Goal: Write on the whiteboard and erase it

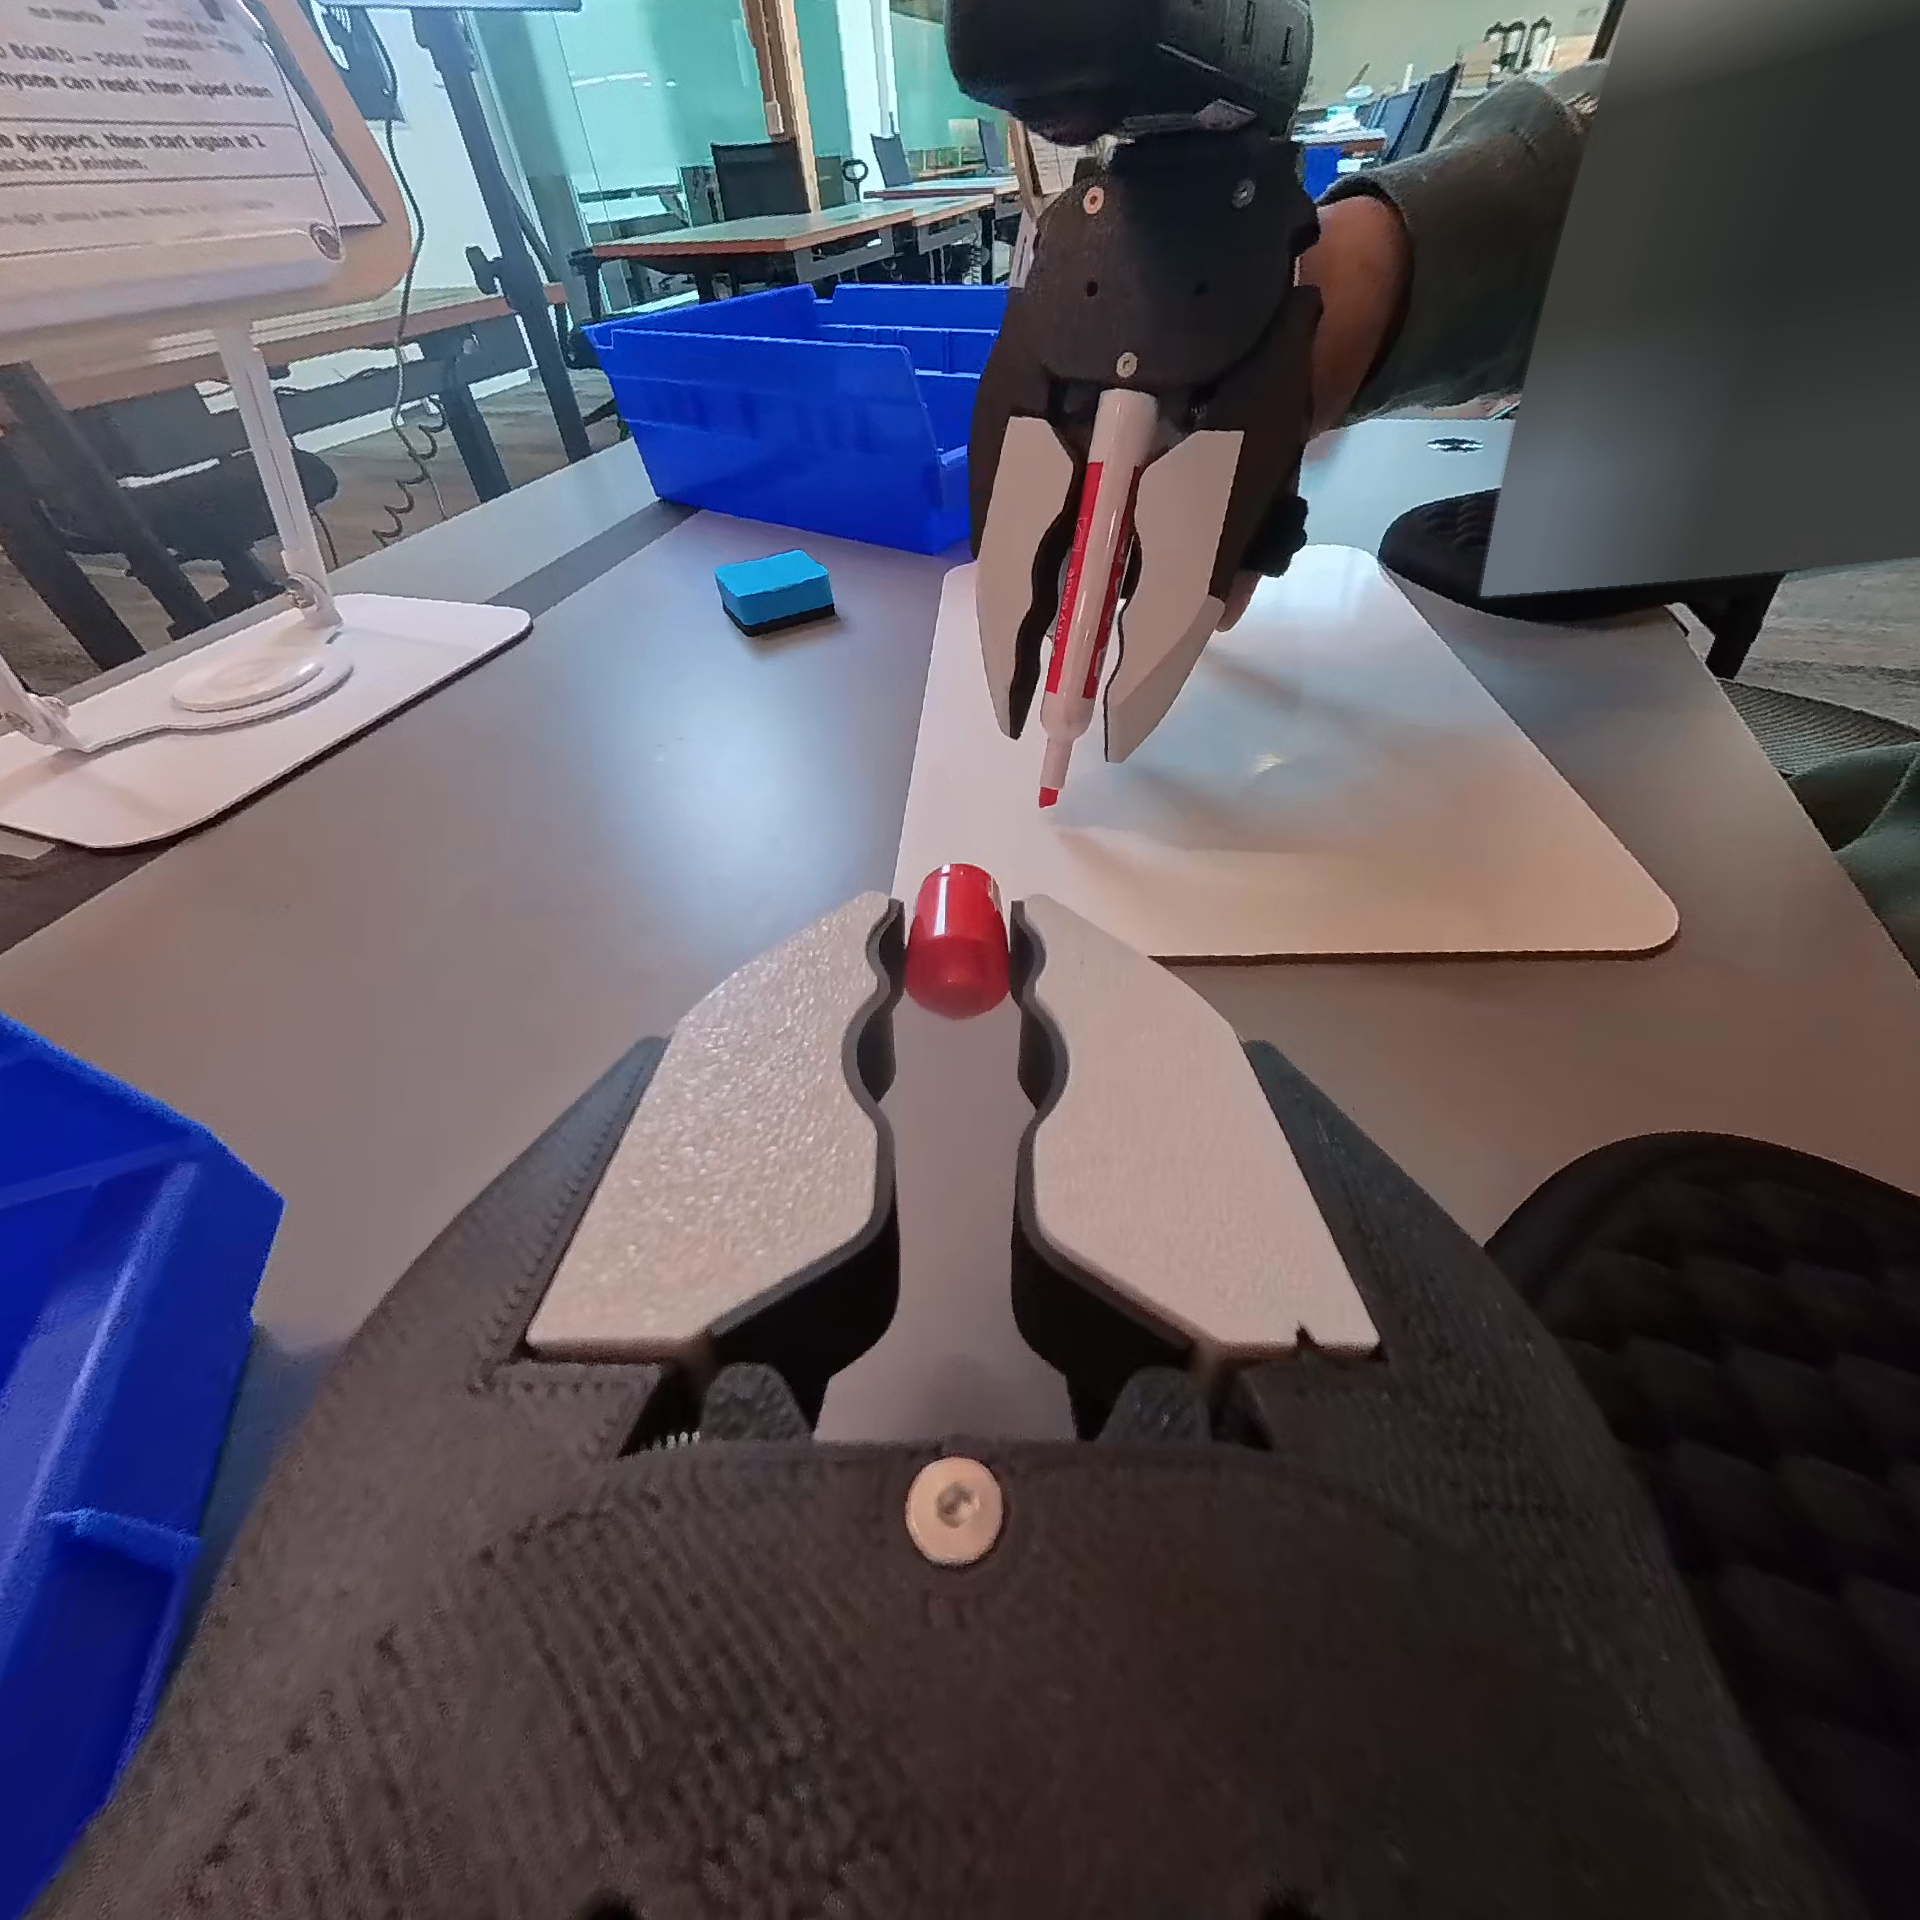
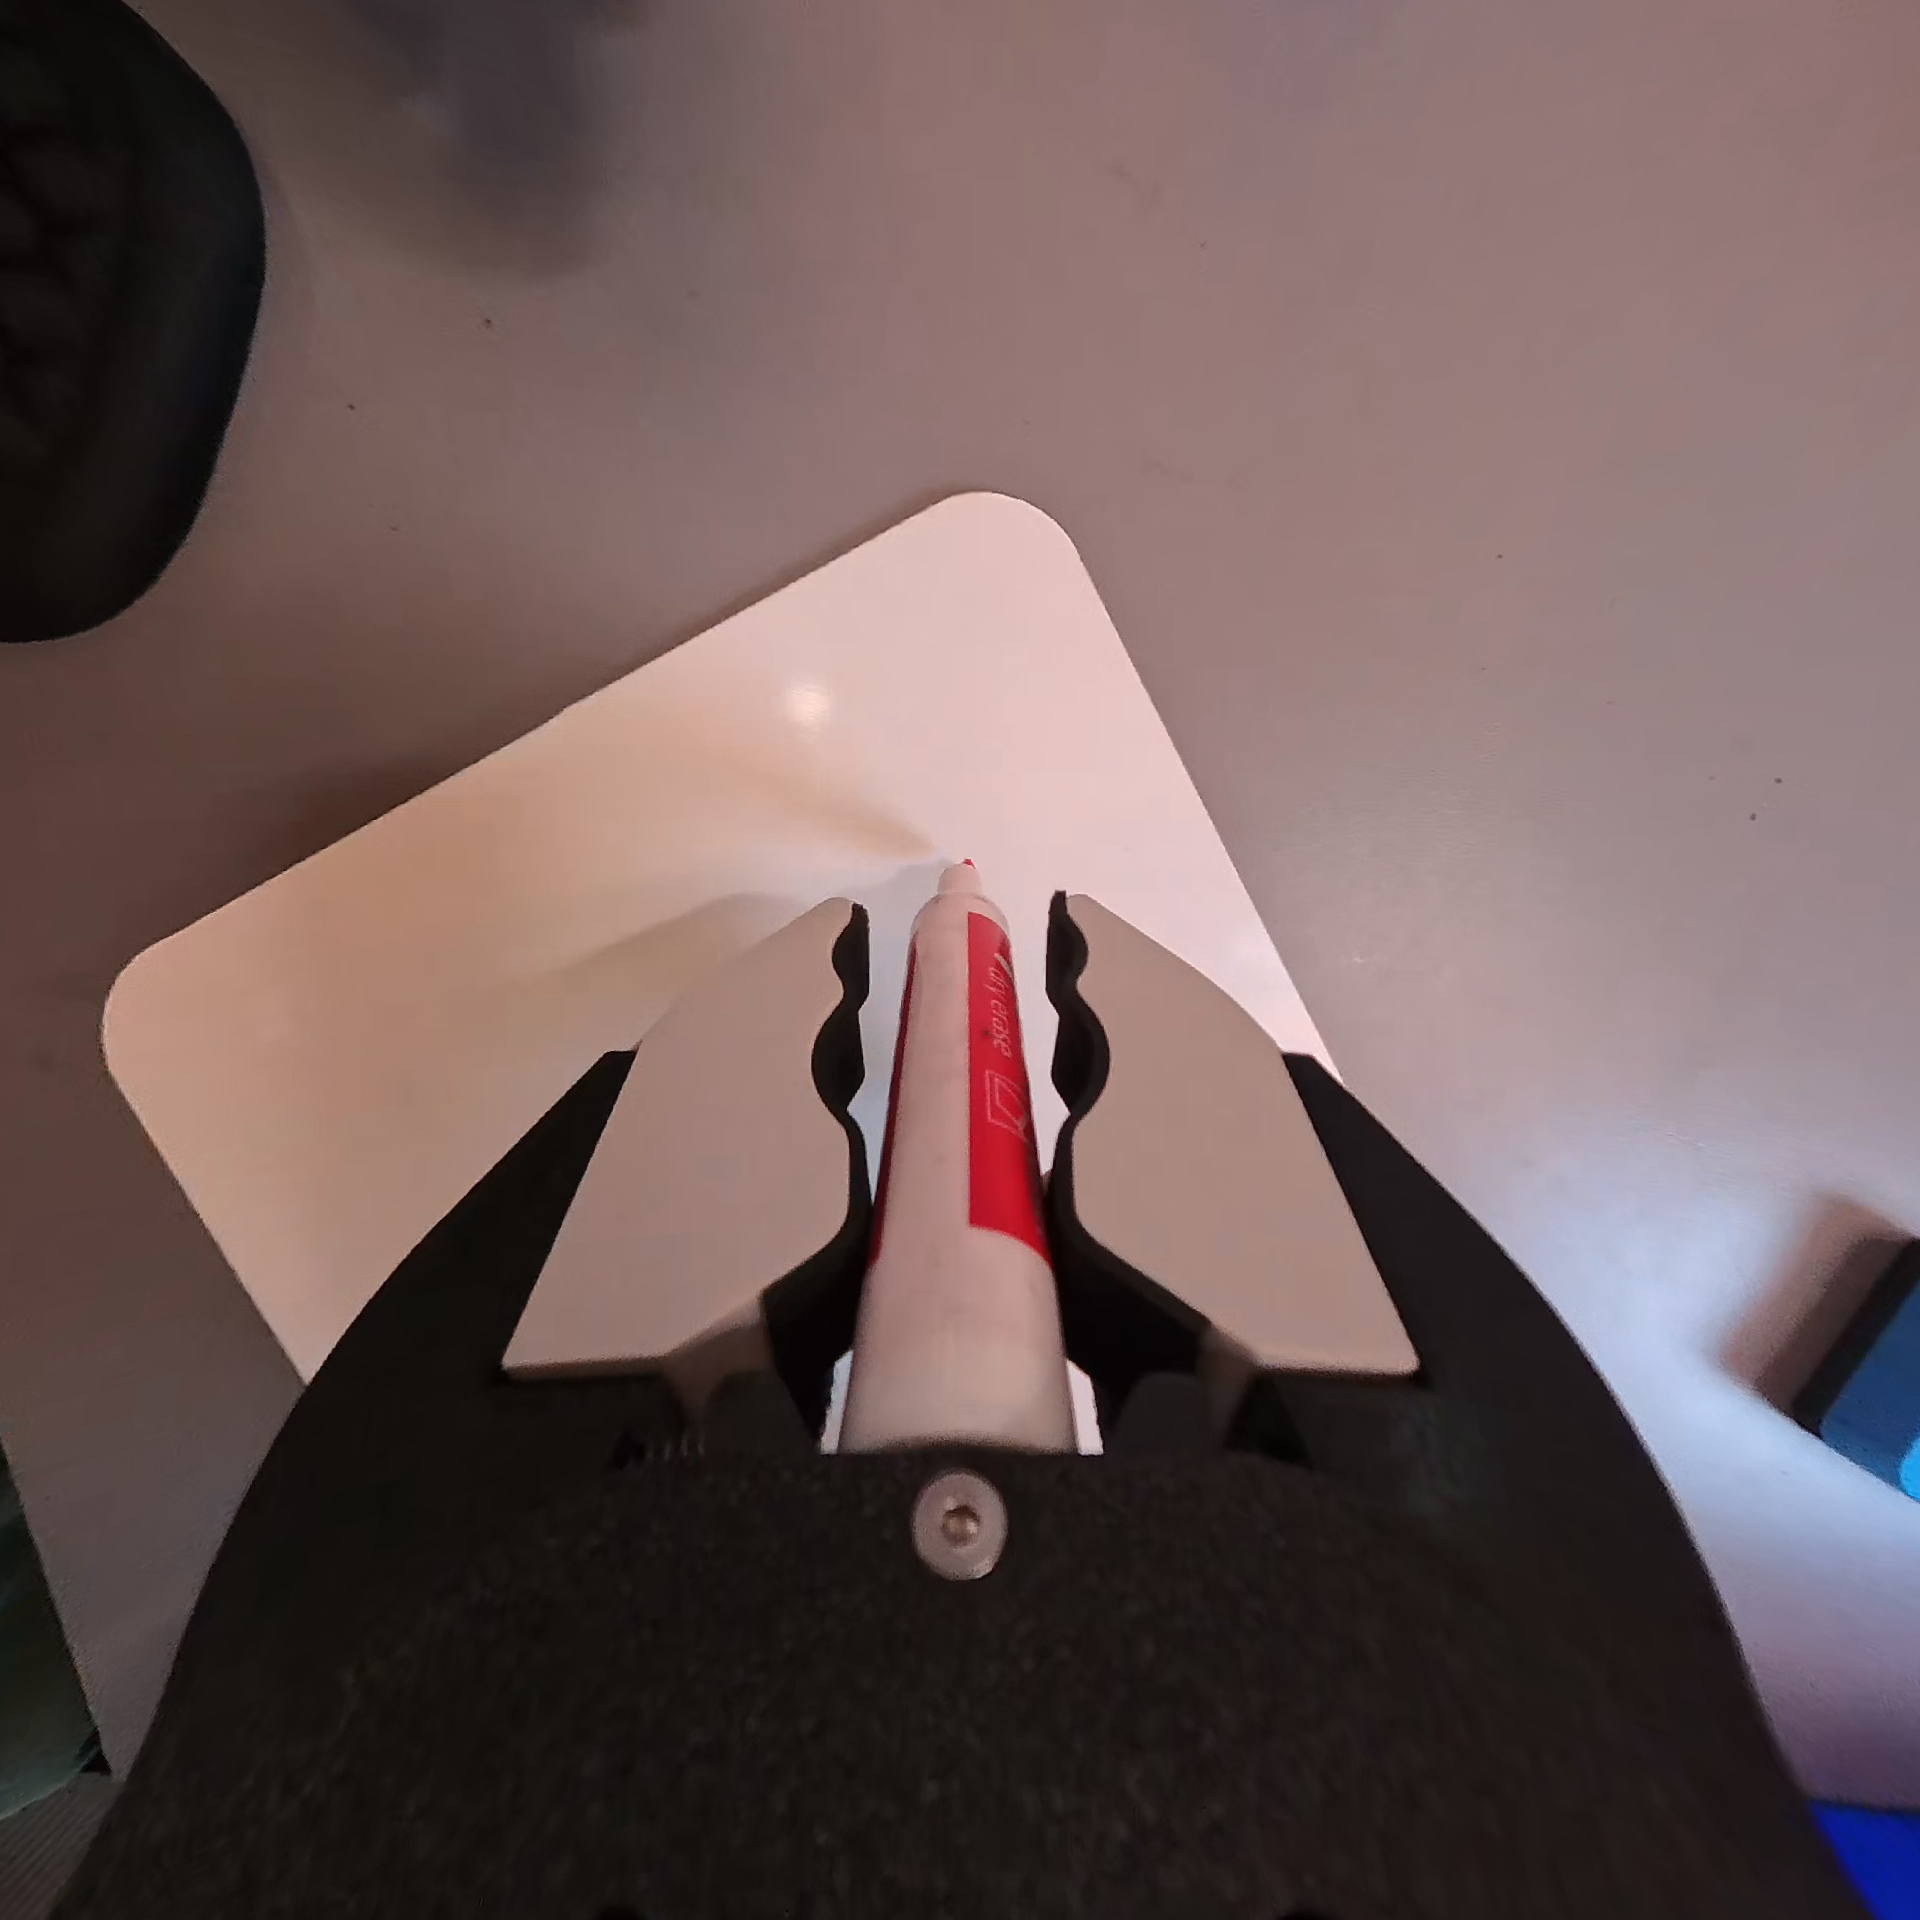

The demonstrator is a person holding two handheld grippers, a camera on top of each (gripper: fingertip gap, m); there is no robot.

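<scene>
A blank white whiteboard (image 1: 1351, 790) lies flat on the grey table. My right gripper (image 1: 1065, 743) is shut on an uncapped red marker (image 1: 1086, 613), tip down, just above or touching the board near its left edge. In the right wrist view the right gripper (image 2: 956, 914) holds the marker (image 2: 966, 1122) over the whiteboard (image 2: 416, 1018). My left gripper (image 1: 956, 914) is shut on the red marker cap (image 1: 956, 951), low over the table by the board's near-left corner. A blue eraser (image 1: 774, 590) lies on the table to the left of the board; its edge also shows in the right wrist view (image 2: 1870, 1392).
A blue bin (image 1: 810, 405) stands at the back behind the eraser. Another blue bin (image 1: 94, 1403) is at the near left. A white document stand (image 1: 249, 665) with a printed sheet is at the far left. A dark chair back (image 1: 1745, 1455) is at the near right. There is about 15 cm between the tips of the two grippers.
</scene>
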